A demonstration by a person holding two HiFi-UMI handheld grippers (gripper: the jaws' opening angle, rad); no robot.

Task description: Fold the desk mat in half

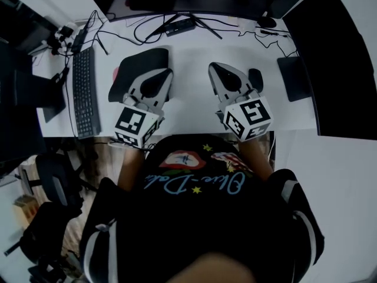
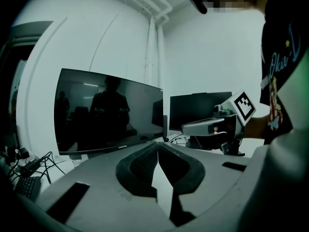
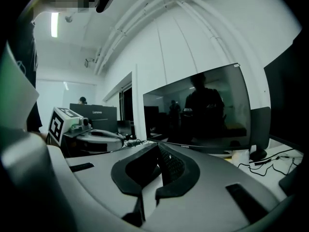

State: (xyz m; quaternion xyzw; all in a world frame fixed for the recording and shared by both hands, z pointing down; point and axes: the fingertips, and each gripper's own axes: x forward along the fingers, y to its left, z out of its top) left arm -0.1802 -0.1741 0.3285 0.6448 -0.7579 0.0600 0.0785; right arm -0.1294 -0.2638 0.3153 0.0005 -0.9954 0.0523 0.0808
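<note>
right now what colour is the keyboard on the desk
Black flat keyboard; clearest in the head view.

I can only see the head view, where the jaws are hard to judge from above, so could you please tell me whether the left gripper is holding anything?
Observer: No. In the left gripper view, the left gripper has its jaws together at the tips, with nothing between them.
Operator: Thank you. And the right one?
Observer: The right gripper looks the same in its own view, with the jaws shut and empty.
Operator: What is the left one aimed at?
Observer: It faces a wide monitor whose dark screen shows only reflections.
</note>
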